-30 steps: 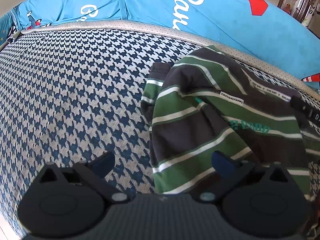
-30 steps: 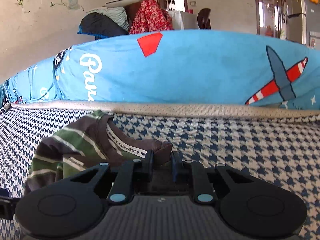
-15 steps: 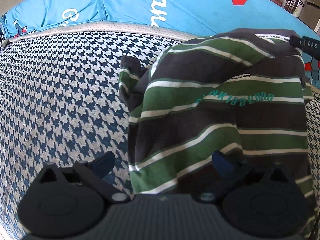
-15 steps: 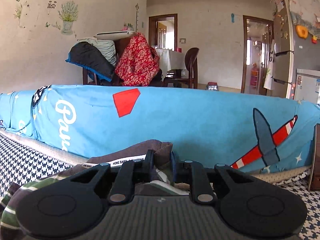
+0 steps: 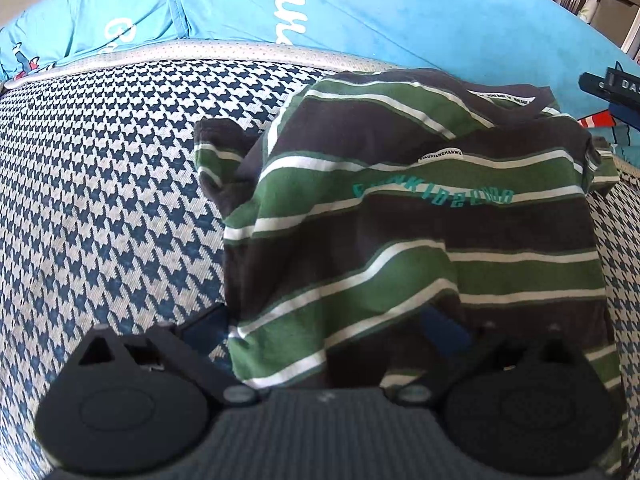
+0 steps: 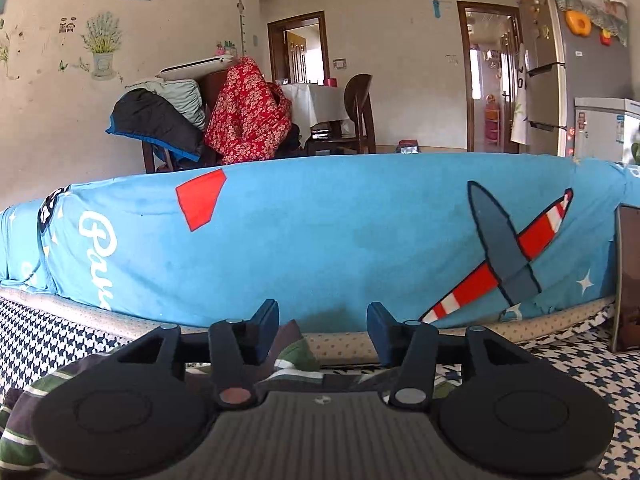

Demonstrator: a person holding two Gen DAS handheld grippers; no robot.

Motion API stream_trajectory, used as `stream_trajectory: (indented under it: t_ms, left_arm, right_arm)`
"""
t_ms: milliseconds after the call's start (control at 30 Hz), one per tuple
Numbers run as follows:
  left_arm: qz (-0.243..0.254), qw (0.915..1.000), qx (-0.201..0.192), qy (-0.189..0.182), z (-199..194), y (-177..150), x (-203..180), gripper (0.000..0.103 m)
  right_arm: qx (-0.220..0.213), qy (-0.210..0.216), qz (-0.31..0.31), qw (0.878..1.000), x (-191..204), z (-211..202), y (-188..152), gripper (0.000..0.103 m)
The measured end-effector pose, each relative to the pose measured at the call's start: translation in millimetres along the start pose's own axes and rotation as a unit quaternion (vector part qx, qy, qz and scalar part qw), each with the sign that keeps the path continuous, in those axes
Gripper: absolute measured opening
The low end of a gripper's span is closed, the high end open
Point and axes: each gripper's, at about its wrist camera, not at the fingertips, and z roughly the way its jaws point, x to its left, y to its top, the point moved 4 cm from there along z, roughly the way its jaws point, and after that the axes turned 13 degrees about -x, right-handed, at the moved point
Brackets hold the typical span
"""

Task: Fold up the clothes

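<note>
The whole striped shirt (image 5: 408, 216) was shown only by the left wrist view, spread ahead of the left gripper (image 5: 324, 330) on the houndstooth cushion (image 5: 100, 200); its hem lay between the spread, released fingers, the right pad half hidden by cloth. Soft knit in green, dark grey and white bands was seen, with teal lettering too blurred to read. In the right wrist view the right gripper (image 6: 323, 330) was seen released above the collar, the shirt cut off below, with the blue printed cover (image 6: 340, 240) beyond
</note>
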Motion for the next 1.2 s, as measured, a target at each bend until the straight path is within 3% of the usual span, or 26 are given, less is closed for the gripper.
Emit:
stream_trajectory:
  t_ms: [233,400,733,867,900,967,1033,1200]
  left_arm:
    - [-0.005,1.0000,-0.002,-0.003,-2.7,3.2,-0.1,0.103]
    - [-0.007,1.0000,-0.003,-0.001,-3.6,3.1,-1.3,0.103]
    - [-0.002,1.0000,-0.002,-0.002,-3.6,5.6,-3.9,0.103]
    - [-0.002,1.0000,-0.001,-0.002,-3.1,5.5,-2.7,0.103]
    - [-0.002,1.0000,-0.001,-0.002,-3.0,5.4,-2.5,0.103]
    - [-0.003,1.0000,-0.001,-0.002,-3.2,5.5,-1.8,0.103]
    - [-0.003,1.0000,-0.002,-0.003,-3.3,5.7,-1.1,0.103]
    - [-0.003,1.0000,-0.003,-0.003,-3.9,6.4,-0.2,0.103]
  right_arm:
    - [0.036,-0.061,0.058,0.996,-57.8,-19.0,-10.2,0.048]
    - [0.064,-0.070,0.099,0.990,-72.4,-32.8,-20.3,0.048]
    - [0.104,0.030,0.120,0.987,-11.6,-28.9,-35.0,0.053]
    - [0.109,0.014,0.119,0.987,-9.1,-24.6,-47.4,0.052]
    - [0.106,0.002,0.115,0.988,-10.4,-24.3,-49.3,0.049]
    - [0.099,-0.009,0.116,0.988,-15.7,-24.2,-49.4,0.024]
    - [0.090,-0.010,0.114,0.989,-16.8,-26.4,-46.3,0.012]
    - [0.065,-0.028,0.099,0.993,-17.8,-41.4,-31.6,0.007]
